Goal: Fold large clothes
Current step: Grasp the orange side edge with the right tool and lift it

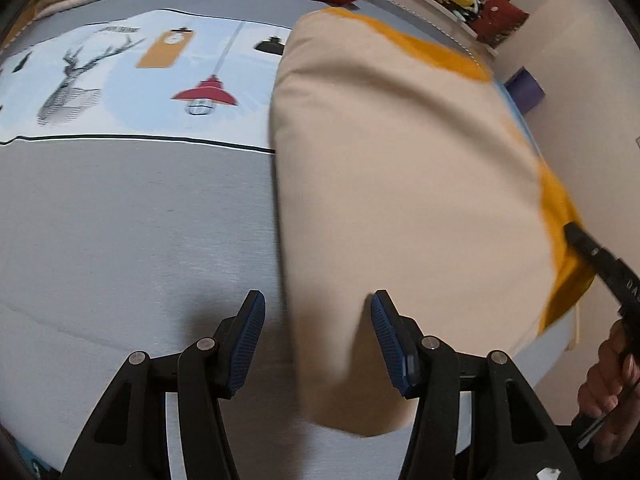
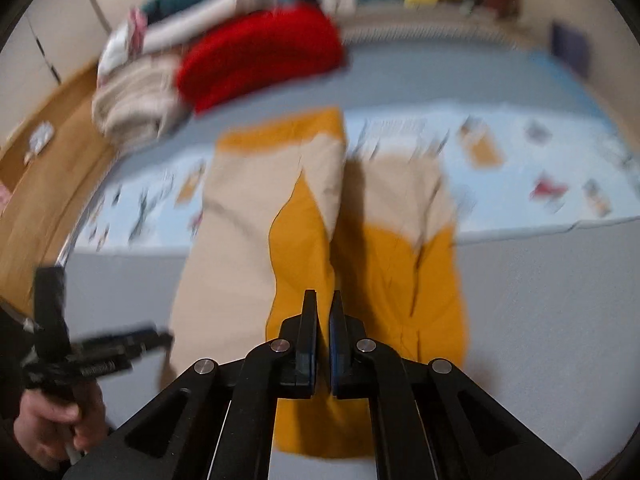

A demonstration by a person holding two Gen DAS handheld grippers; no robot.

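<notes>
Left wrist view: the left gripper (image 1: 318,334) has its jaws spread wide, the beige edge of the beige-and-orange garment (image 1: 400,184) lying between them, gripped by neither. Right wrist view, blurred: the right gripper (image 2: 323,344) has its fingers drawn nearly together with a thin gap, above the garment's orange part; whether cloth is pinched I cannot tell. The garment lies partly folded on the bed (image 2: 540,300), near a red blanket (image 2: 260,60).

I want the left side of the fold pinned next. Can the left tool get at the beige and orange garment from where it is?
Probably yes: the left tool is open, and the garment already lies between its fingers, with nothing in between.
</notes>
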